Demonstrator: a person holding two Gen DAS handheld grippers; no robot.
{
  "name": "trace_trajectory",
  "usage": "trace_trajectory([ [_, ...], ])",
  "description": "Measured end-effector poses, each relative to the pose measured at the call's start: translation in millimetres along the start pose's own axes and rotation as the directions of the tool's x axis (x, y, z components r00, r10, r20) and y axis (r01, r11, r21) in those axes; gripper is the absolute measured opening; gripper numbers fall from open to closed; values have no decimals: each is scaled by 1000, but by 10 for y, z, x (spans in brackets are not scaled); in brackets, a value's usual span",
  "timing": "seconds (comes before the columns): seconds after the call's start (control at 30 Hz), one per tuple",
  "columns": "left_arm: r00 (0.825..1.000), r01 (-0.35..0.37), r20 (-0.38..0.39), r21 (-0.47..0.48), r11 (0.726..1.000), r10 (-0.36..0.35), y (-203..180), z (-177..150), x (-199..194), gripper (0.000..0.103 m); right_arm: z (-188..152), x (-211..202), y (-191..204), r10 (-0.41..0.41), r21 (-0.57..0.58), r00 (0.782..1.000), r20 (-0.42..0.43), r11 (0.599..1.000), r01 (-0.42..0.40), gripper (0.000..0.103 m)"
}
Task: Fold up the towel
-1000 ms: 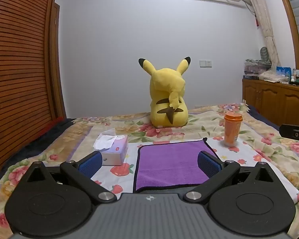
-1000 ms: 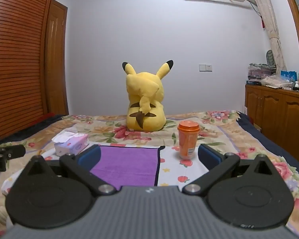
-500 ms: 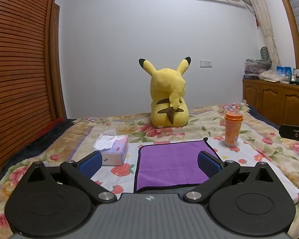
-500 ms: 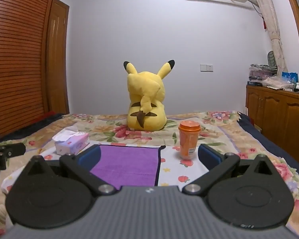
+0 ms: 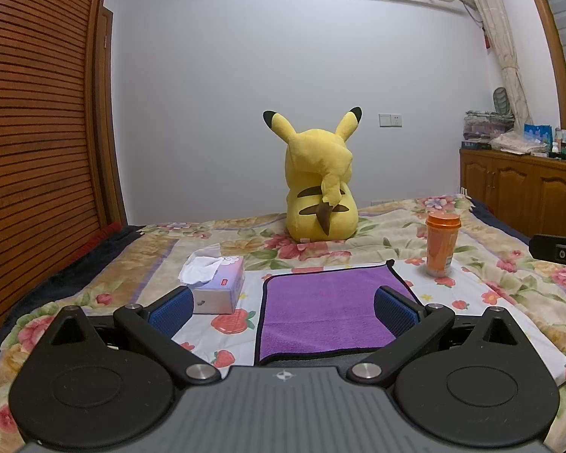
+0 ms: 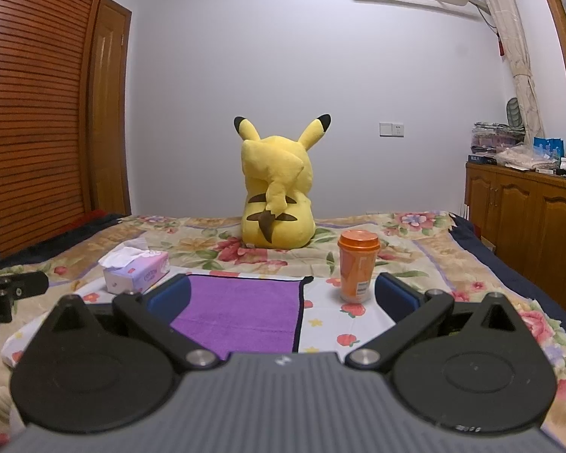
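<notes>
Blue-padded fingers of the left gripper (image 5: 283, 311) are spread wide, nothing between them; the right gripper (image 6: 283, 298) is likewise held apart and empty. The purple towel (image 5: 328, 309) is seen lying flat on the floral bedspread (image 5: 509, 287), ahead of and below both grippers, untouched. A tissue box (image 5: 215, 283) is noted left of it, an orange cup (image 5: 441, 243) right, a yellow plush toy (image 5: 319, 188) beyond.
</notes>
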State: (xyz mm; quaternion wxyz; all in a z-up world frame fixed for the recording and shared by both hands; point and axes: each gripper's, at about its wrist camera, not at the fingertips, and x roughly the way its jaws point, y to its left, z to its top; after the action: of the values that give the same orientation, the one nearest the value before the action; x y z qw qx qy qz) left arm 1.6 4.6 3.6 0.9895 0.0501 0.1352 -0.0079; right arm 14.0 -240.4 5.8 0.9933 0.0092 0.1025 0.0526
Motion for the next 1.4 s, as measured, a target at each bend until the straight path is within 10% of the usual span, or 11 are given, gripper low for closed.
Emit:
trace_trajectory([
  [1.4,1000,-1,-3,3,1000,1,18,-25,3,103,-6,8,-4,2,1,1000,-4,1000,-2,103],
])
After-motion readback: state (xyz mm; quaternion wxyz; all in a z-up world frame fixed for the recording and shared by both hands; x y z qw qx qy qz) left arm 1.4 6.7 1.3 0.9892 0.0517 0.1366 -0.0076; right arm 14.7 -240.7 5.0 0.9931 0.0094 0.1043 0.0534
